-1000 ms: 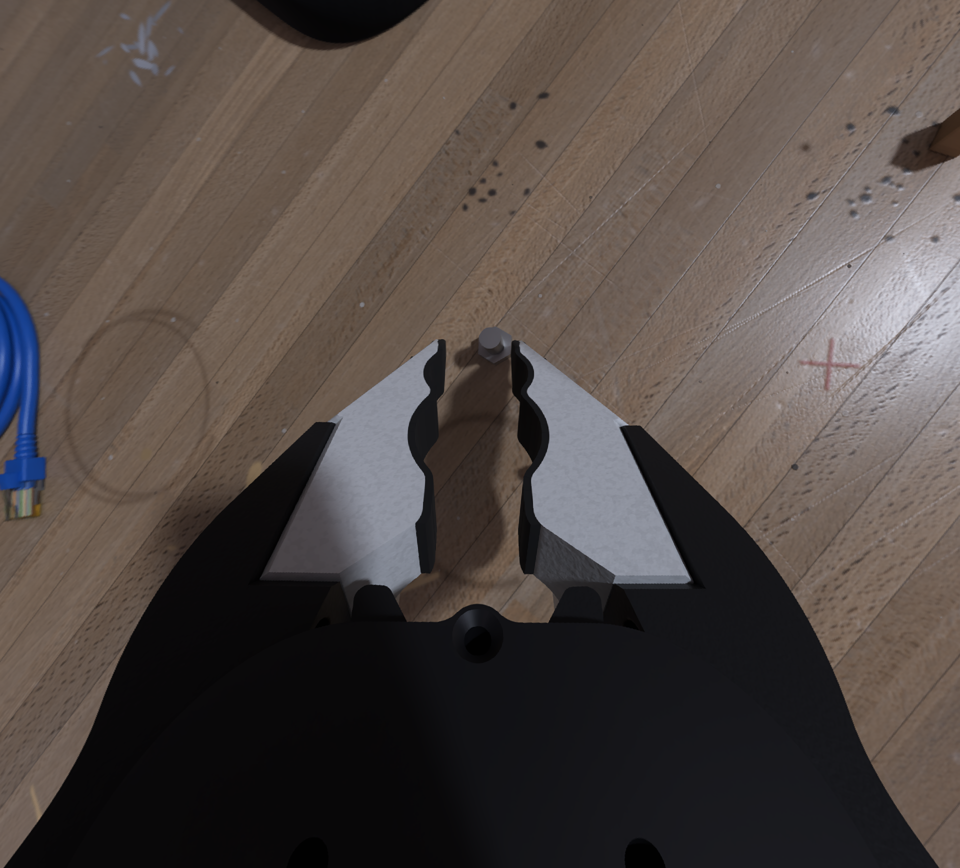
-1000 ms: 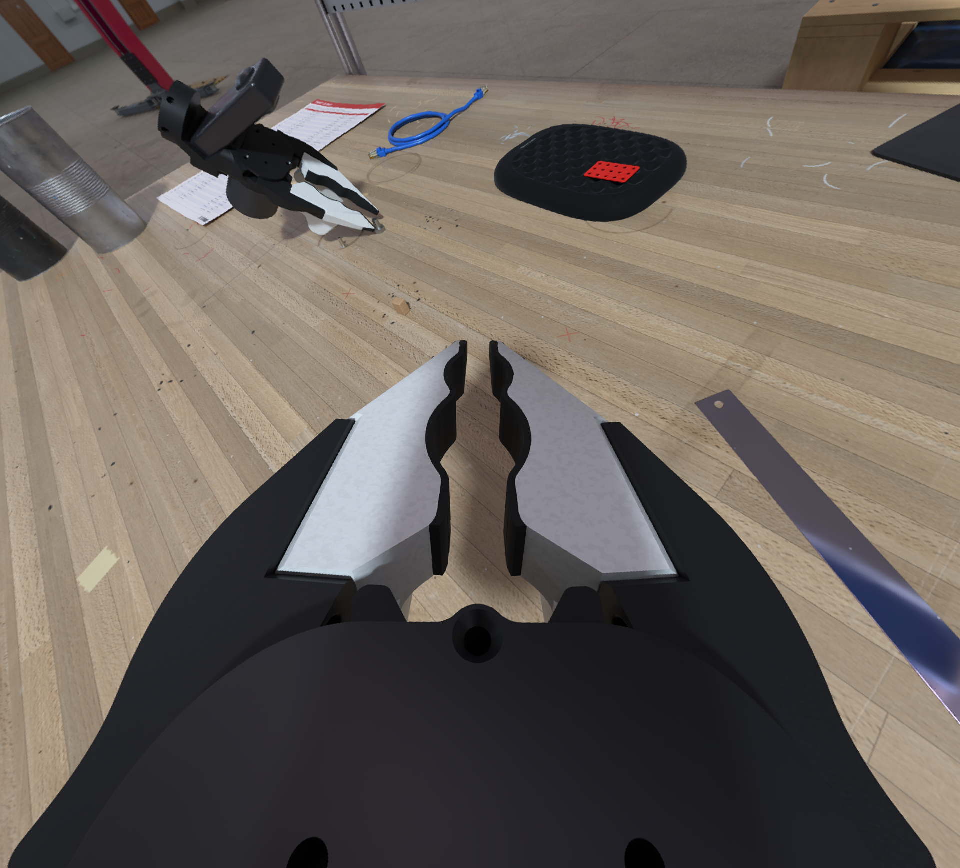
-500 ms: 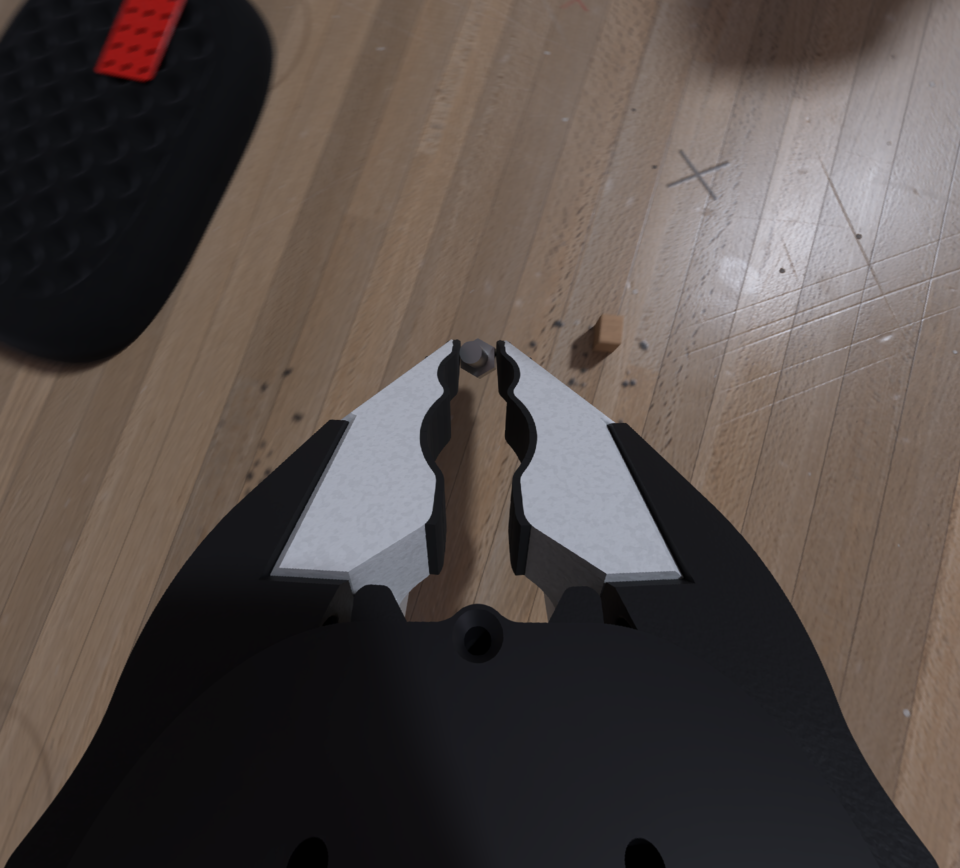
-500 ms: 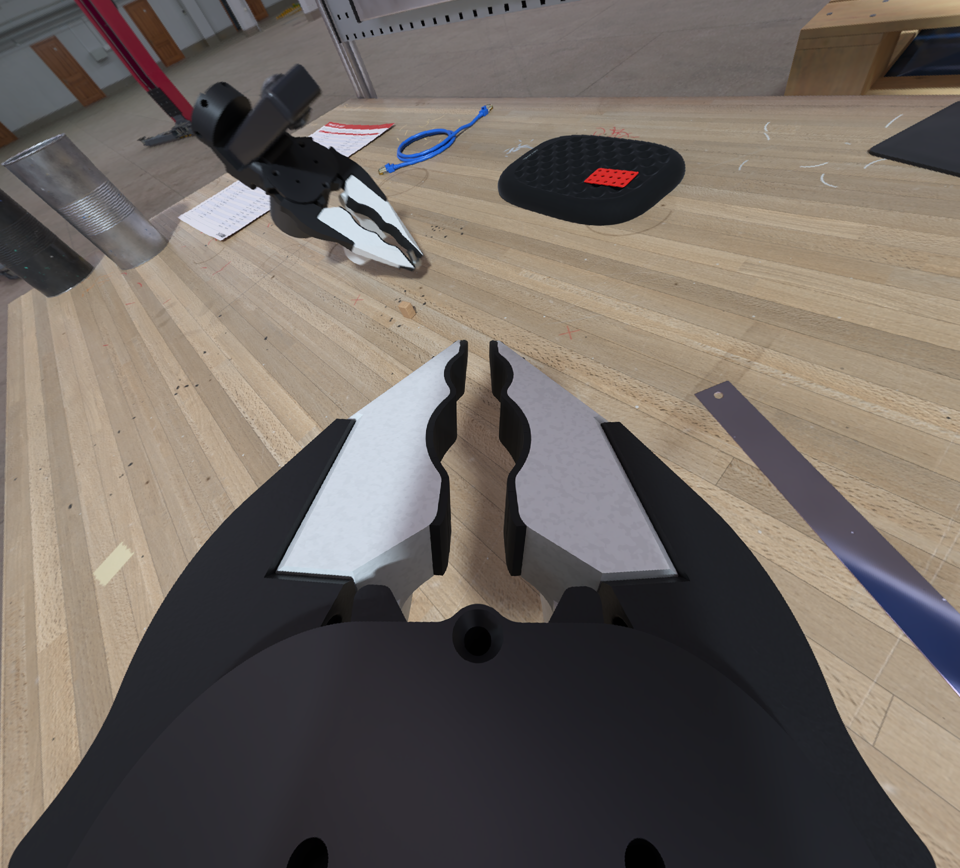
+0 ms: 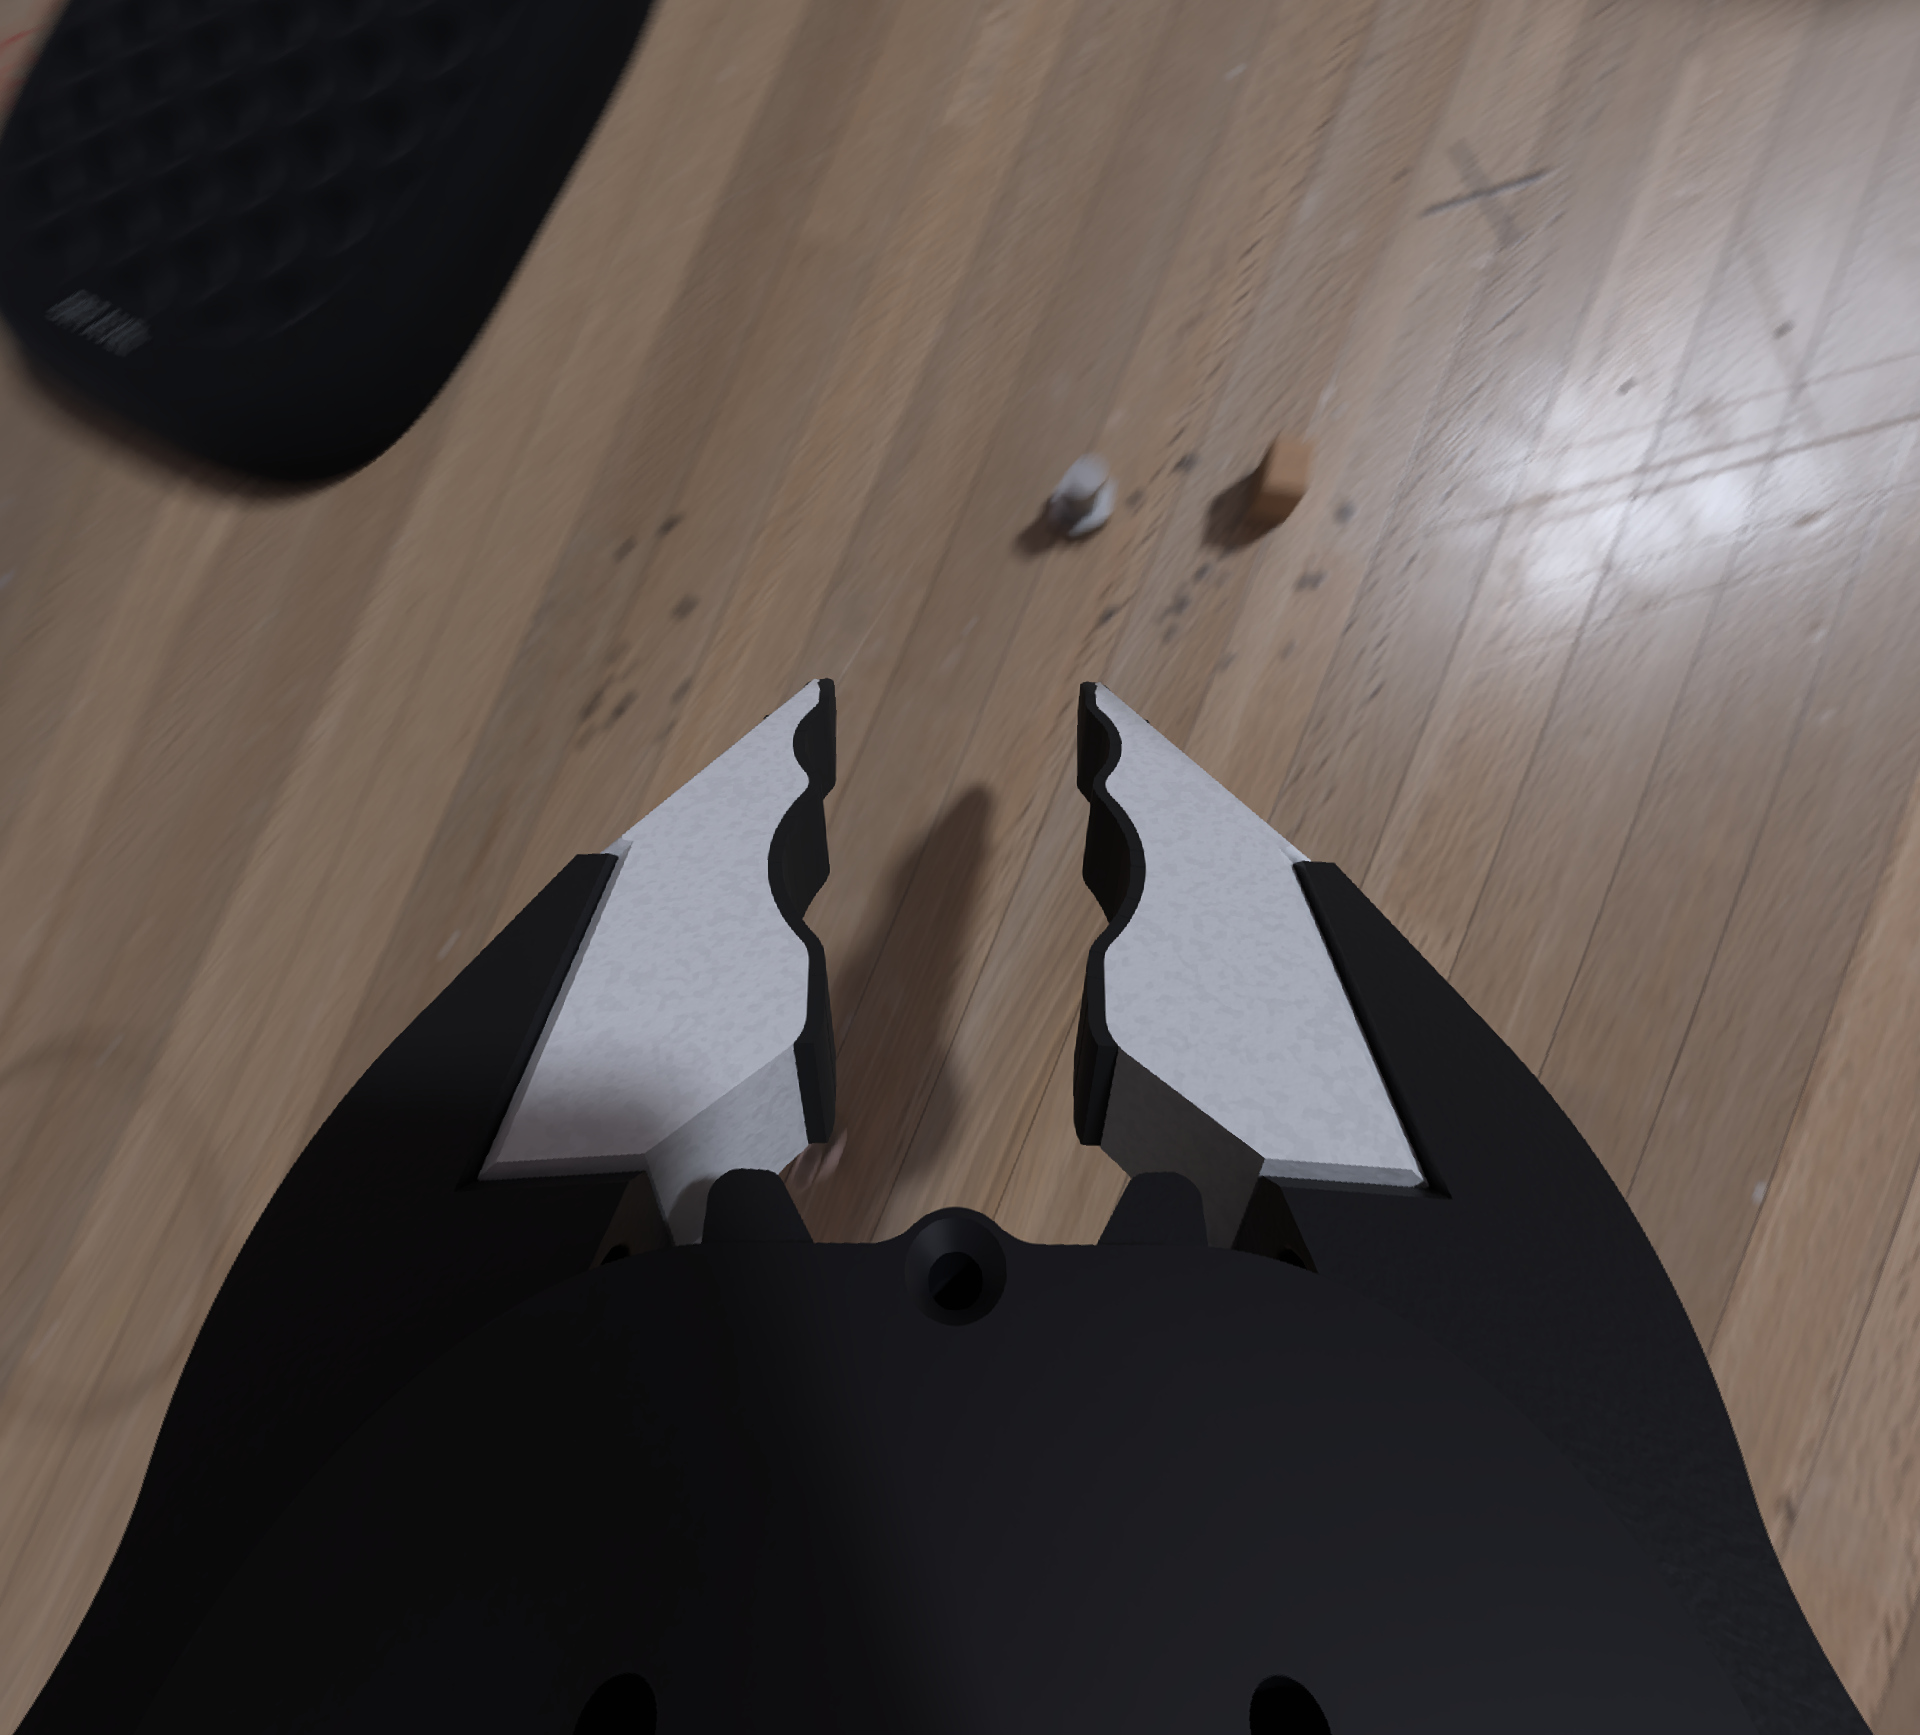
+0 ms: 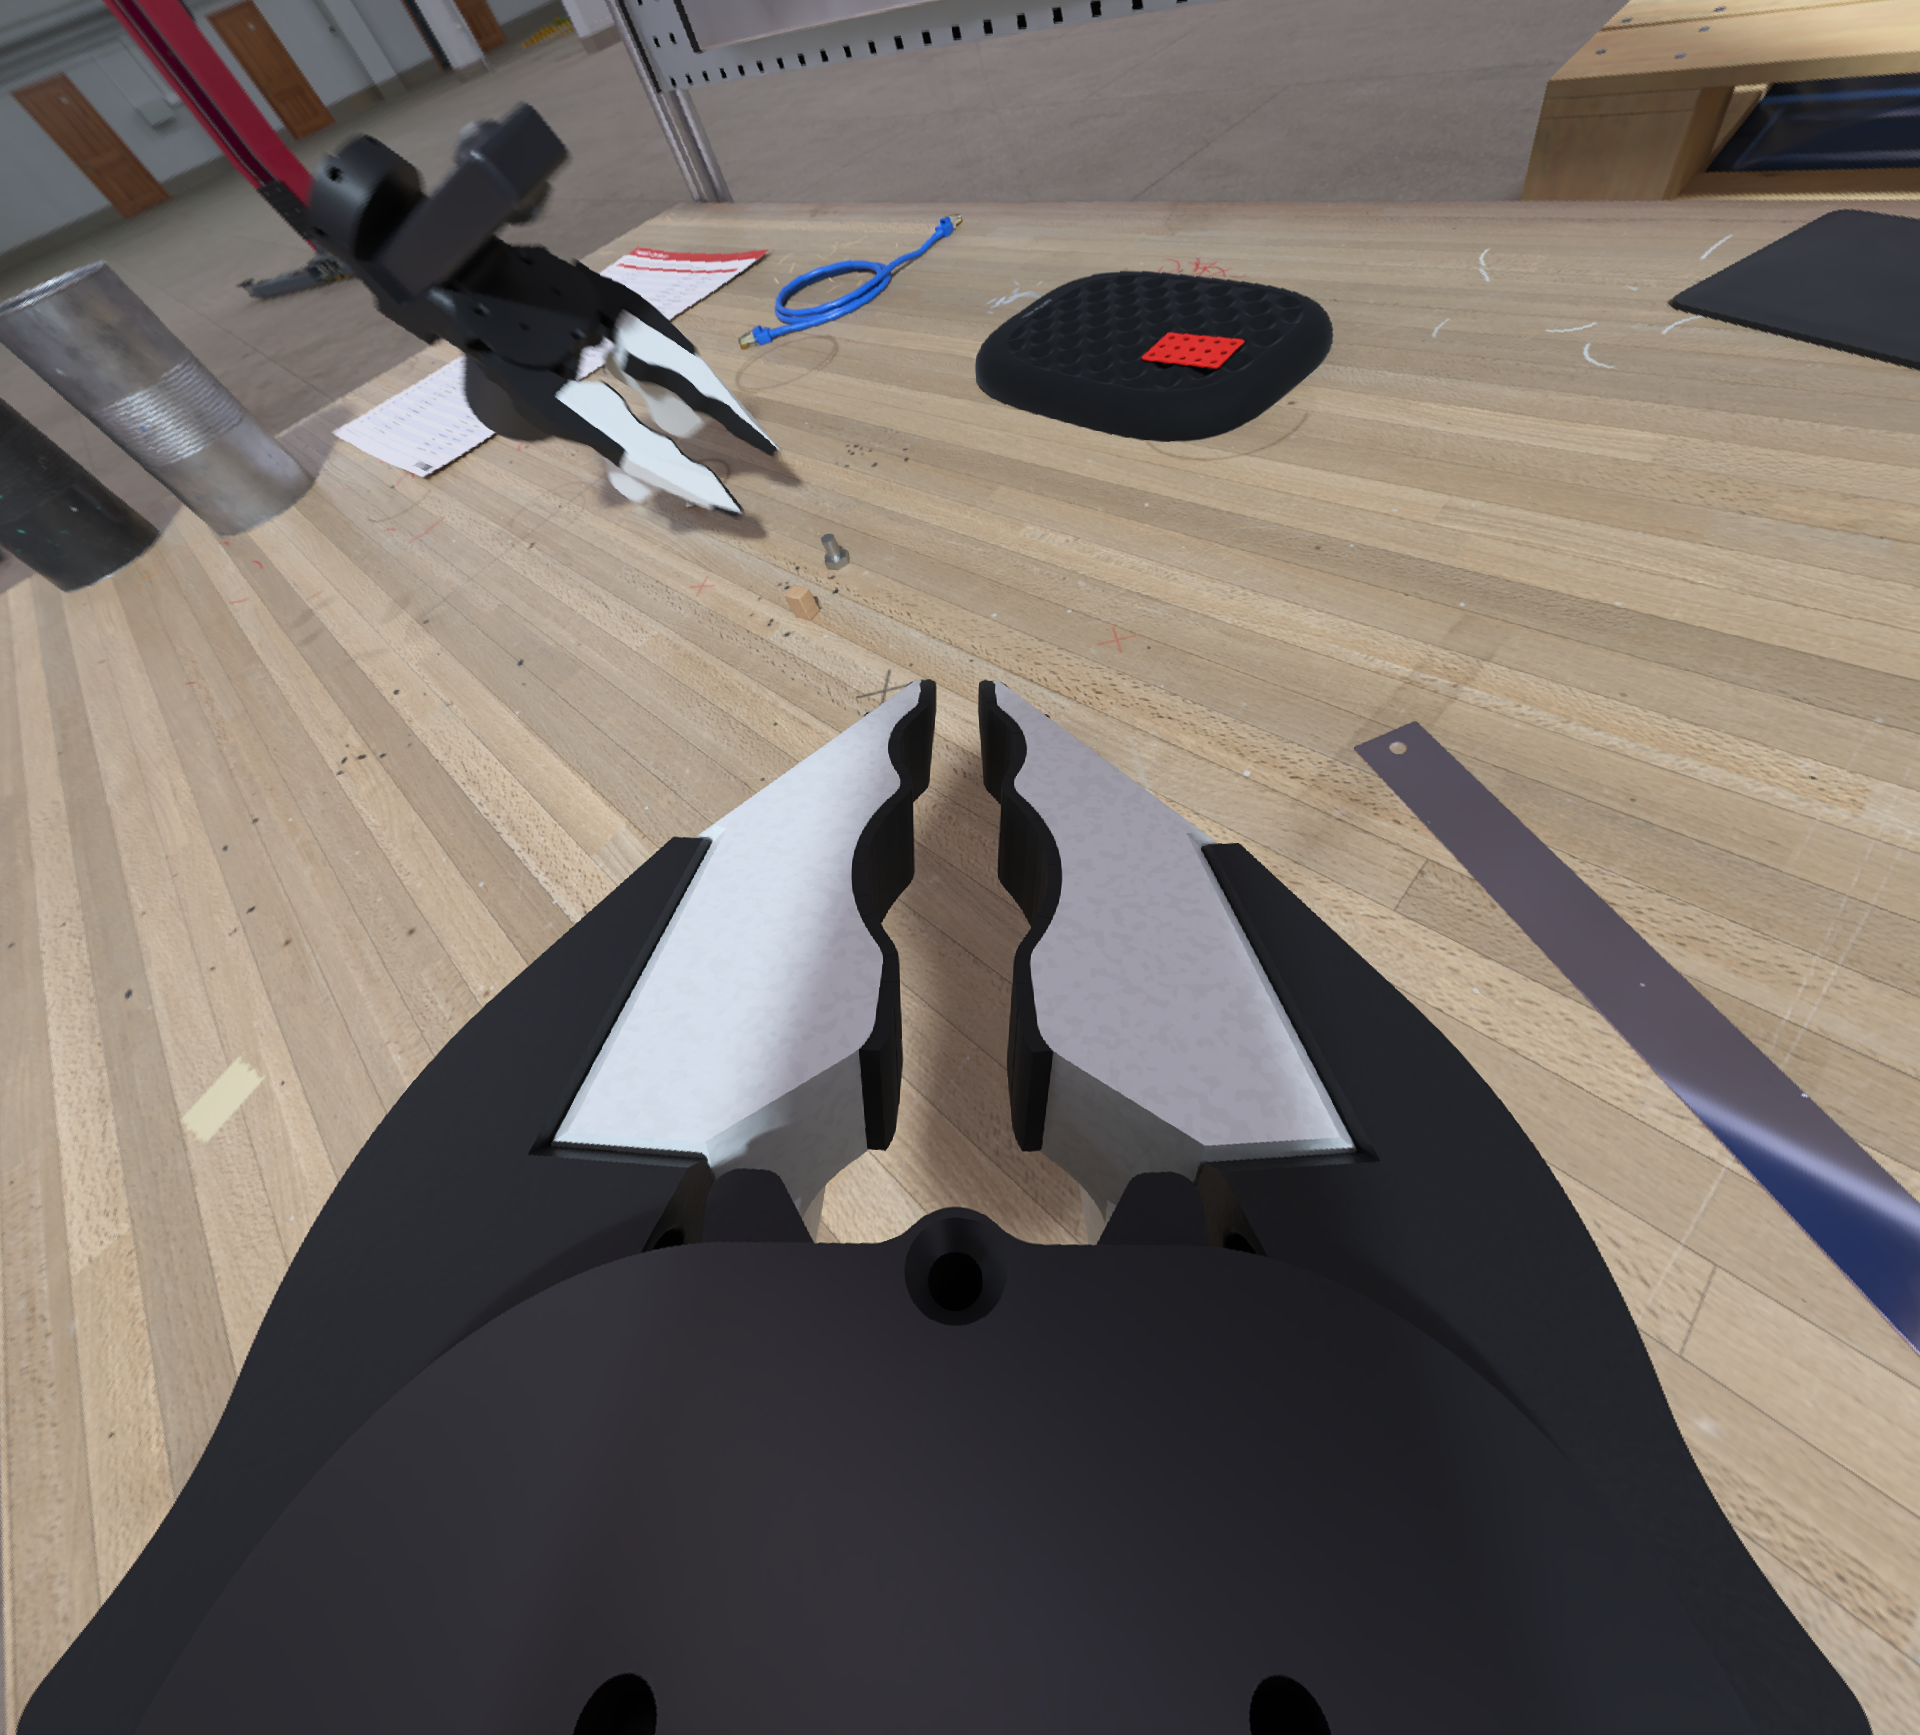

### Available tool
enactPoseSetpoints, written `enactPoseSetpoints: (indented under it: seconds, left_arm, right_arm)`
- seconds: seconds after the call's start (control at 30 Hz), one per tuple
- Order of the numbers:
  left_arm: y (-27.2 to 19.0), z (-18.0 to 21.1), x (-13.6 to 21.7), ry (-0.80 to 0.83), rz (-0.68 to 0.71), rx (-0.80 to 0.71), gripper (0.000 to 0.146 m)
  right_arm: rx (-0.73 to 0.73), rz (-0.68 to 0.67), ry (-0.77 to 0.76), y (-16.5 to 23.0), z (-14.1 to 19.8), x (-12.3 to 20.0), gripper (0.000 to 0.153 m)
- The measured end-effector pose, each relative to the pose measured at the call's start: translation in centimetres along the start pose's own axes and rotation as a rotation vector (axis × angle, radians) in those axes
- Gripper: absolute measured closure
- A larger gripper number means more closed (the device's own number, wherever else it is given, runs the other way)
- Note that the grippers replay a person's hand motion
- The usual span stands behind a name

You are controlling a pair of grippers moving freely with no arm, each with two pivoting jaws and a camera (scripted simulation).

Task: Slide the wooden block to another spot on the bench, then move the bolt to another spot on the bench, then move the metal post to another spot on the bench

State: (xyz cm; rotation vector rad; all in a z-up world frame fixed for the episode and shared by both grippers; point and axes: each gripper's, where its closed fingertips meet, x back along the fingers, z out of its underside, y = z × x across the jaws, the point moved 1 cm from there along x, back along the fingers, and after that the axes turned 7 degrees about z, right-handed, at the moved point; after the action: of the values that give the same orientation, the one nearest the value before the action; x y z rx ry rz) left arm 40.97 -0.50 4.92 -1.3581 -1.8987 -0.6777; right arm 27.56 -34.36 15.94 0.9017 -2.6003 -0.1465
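The small grey bolt lies on the wooden bench, just left of the tiny wooden block. My left gripper is open and empty, lifted above the bench short of the bolt. In the right wrist view the bolt and block lie ahead, with the left gripper hovering up and left of them. My right gripper has its jaws nearly together with nothing between them, above the bench. The metal post stands at the bench's far left edge.
A black mat with a red plate lies at the back; it also shows in the left wrist view. A blue cable, paper sheets, a steel ruler, a dark cylinder and another dark mat lie around.
My left gripper carried the bolt rightward toward the block, opened and let it go; the bolt now lies on the bench and the gripper has drawn back and up. The right gripper barely moved.
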Motion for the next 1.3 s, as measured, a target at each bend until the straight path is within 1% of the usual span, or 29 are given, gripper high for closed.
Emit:
enactPoseSetpoints:
  seconds: [0.07, 0.13, 0.2, 0.27, 0.33, 0.43, 0.5, 0.57, 0.6, 0.67, 0.7, 0.8, 0.87, 0.93, 1.0, 1.07, 1.17, 1.27, 1.3]
  left_arm:
    - [1.7, 2.1, 3.1, 0.015, -0.087, 0.034, 0.1]
    - [3.2, 4.9, 5.5, 0.049, -0.151, 0.103, 0.102]
    - [3.8, 7.5, 6.6, 0.105, -0.147, 0.18, 0.103]
    - [3.8, 8.8, 6.7, 0.113, -0.139, 0.227, 0.105]
    - [3.4, 9.3, 6.2, 0.115, -0.117, 0.264, 0.107]
    - [2.9, 9.1, 5.3, 0.109, -0.095, 0.298, 0.106]
    - [2.7, 9.0, 4.7, 0.107, -0.079, 0.314, 0.109]
    - [2.8, 9.6, 4.1, 0.146, -0.093, 0.328, 0.116]
    - [2.7, 9.8, 3.8, 0.162, -0.094, 0.329, 0.122]
    - [2.5, 9.7, 3.5, 0.134, -0.089, 0.326, 0.142]
    - [2.5, 9.6, 3.4, 0.13, -0.087, 0.32, 0.141]
    - [2.1, 8.2, 2.8, 0.105, -0.075, 0.289, 0.141]
    - [1.4, 5.5, 1.9, 0.054, -0.044, 0.245, 0.141]
    - [0.3, 2.2, 0.5, 0.014, -0.007, 0.163, 0.141]
    - [-0.8, -0.8, -1.3, -0.003, 0.038, 0.065, 0.141]
    - [-1.6, -2.9, -3.3, 0.004, 0.097, -0.005, 0.141]
    - [-2.0, -4.0, -6.0, 0.045, 0.166, -0.03, 0.141]
    - [-2.1, -4.0, -7.2, 0.069, 0.208, -0.019, 0.141]
    - [-2.2, -4.2, -7.2, 0.063, 0.22, -0.015, 0.133]
  right_arm:
    - [0.006, 0.007, 0.004, 0.0, 0.1, 0.1, 0.145]
    - [-0.001, 0.006, 0.0, -0.1, 0.2, 0.2, 0.145]
    - [-0.012, -0.001, -0.006, -0.1, 0.1, 0.1, 0.145]
    - [-0.019, -0.011, -0.01, 0.0, 0.0, -0.2, 0.145]
    - [-0.015, -0.021, -0.008, 0.3, -0.1, -0.5, 0.145]
    - [0.008, -0.021, 0.004, 0.7, -0.1, -0.7, 0.145]
    - [0.019, -0.014, 0.013, 0.8, -0.1, -0.7, 0.145]
    - [0.019, -0.008, 0.011, 0.8, -0.1, -0.4, 0.145]
    - [0.016, -0.006, 0.006, 0.8, -0.2, -0.3, 0.145]
    - [0.011, 0.001, -0.003, 0.6, -0.3, 0.1, 0.145]
    - [0.009, 0.004, -0.007, 0.6, -0.4, 0.3, 0.145]
    - [-0.002, 0.004, -0.01, 0.3, -0.3, 0.4, 0.145]
    - [-0.008, 0.003, -0.01, 0.2, -0.3, 0.3, 0.145]
    - [-0.01, -0.006, -0.012, 0.2, -0.3, 0.1, 0.145]
    - [-0.005, -0.014, -0.008, 0.4, -0.3, -0.1, 0.145]
    - [0.003, -0.016, -0.002, 0.6, -0.2, -0.2, 0.145]
    - [0.005, -0.016, 0.009, 0.7, 0.2, -0.2, 0.145]
    - [0.006, 0.002, 0.029, 0.4, 0.8, 0.1, 0.145]
    - [0.008, 0.012, 0.034, 0.2, 0.9, 0.2, 0.145]
